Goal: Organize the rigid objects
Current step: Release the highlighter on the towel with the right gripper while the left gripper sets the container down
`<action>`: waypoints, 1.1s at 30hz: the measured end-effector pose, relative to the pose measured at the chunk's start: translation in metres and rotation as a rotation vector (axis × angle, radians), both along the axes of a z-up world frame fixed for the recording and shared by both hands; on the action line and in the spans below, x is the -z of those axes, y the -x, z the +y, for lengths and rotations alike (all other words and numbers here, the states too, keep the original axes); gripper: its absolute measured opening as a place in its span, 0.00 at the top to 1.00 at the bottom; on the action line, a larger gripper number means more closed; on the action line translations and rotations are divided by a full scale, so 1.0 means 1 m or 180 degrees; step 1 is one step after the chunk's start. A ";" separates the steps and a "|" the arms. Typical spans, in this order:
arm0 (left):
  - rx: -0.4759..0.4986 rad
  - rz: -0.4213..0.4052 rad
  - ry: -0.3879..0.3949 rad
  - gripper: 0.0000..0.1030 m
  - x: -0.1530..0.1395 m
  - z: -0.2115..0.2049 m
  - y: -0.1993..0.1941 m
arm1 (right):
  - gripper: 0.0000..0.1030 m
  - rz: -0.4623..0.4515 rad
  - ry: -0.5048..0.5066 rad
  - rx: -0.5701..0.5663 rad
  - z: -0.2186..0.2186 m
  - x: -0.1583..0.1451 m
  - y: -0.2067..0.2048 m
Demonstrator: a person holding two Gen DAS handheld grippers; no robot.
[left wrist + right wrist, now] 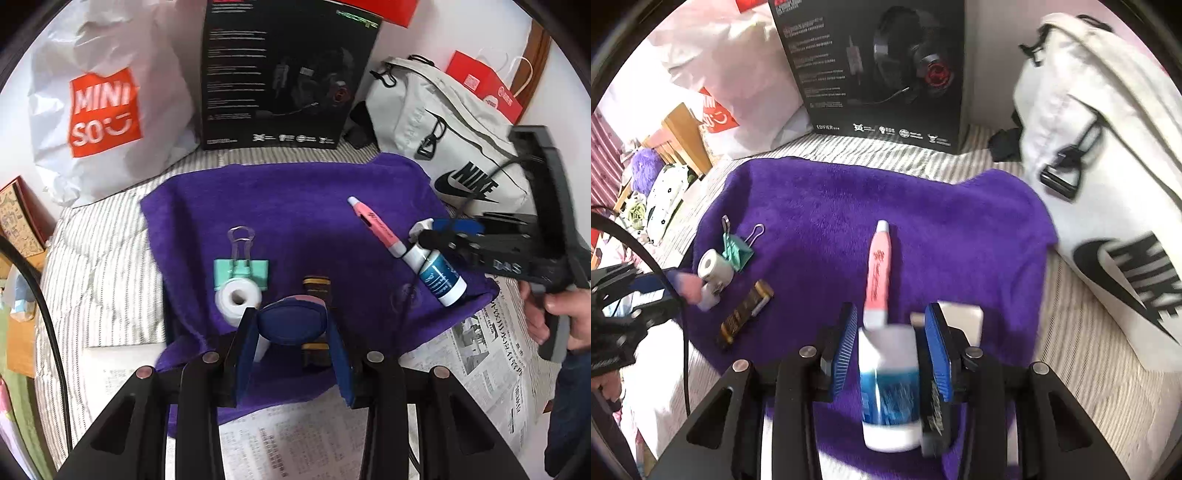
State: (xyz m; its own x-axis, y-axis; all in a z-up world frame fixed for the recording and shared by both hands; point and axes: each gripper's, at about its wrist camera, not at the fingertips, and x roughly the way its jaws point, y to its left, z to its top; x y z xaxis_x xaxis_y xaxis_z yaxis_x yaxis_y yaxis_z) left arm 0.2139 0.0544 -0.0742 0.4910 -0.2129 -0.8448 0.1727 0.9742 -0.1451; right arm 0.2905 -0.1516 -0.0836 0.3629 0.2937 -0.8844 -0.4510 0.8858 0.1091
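Observation:
A purple towel (295, 206) lies on the striped bed with small objects on it. My left gripper (291, 332) is shut on a dark blue oval case (291, 323) near the towel's front edge. Beside it lie a white tape roll (238, 301), a mint binder clip (242, 271) and a brown-gold bar (317, 286). My right gripper (890, 339) straddles a white and blue spray bottle (890, 384); its jaws stand apart from it. A pink pen (878, 273) lies just beyond the bottle. The bottle (439, 275) and pen (376, 225) also show in the left wrist view.
A black headset box (288, 74) stands behind the towel, a white Miniso bag (103, 107) at back left, a white Nike bag (443, 140) at right. Newspaper (491, 332) lies under the towel's front and right edges.

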 end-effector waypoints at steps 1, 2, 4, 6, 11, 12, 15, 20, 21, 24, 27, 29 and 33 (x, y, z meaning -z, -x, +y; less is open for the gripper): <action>0.0034 0.0013 0.0008 0.66 0.002 -0.005 -0.002 | 0.63 -0.0010 -0.0006 0.0014 -0.006 -0.002 0.005; 0.0058 0.0021 0.0010 0.66 0.003 -0.010 -0.004 | 0.63 -0.0020 -0.0016 0.0035 -0.011 -0.004 0.010; 0.0123 0.0042 0.0019 0.65 0.006 -0.020 -0.007 | 0.63 -0.0028 -0.0041 0.0067 -0.022 -0.008 0.020; 0.0206 0.0061 0.0019 0.65 0.010 -0.033 -0.009 | 0.63 -0.0037 -0.0067 0.0097 -0.031 -0.011 0.028; 0.0335 0.0145 -0.0024 0.65 0.023 -0.055 -0.016 | 0.62 -0.0065 -0.0042 0.0160 -0.053 -0.015 0.048; 0.0351 0.0163 -0.0045 0.65 0.026 -0.058 -0.017 | 0.62 -0.0063 -0.0054 0.0178 -0.057 -0.016 0.050; 0.0388 0.0207 -0.0129 0.65 0.034 -0.065 -0.020 | 0.62 -0.0047 -0.0070 0.0244 -0.067 -0.014 0.057; 0.0445 0.0245 -0.0220 0.66 0.040 -0.072 -0.021 | 0.62 -0.0001 -0.0132 0.0299 -0.077 -0.010 0.064; 0.0448 0.0254 -0.0236 0.66 0.041 -0.073 -0.020 | 0.62 0.0017 -0.0141 0.0296 -0.077 -0.009 0.065; 0.0445 0.0263 -0.0243 0.66 0.043 -0.073 -0.019 | 0.62 0.0040 -0.0126 0.0273 -0.076 -0.005 0.067; 0.0437 0.0269 -0.0270 0.66 0.044 -0.073 -0.016 | 0.62 0.0056 -0.0140 0.0258 -0.074 -0.003 0.069; 0.0439 0.0284 -0.0277 0.66 0.045 -0.072 -0.015 | 0.61 0.0044 -0.0125 0.0255 -0.071 -0.003 0.070; 0.0397 0.0299 -0.0245 0.66 0.043 -0.069 -0.011 | 0.60 0.0038 -0.0179 0.0269 -0.071 -0.005 0.073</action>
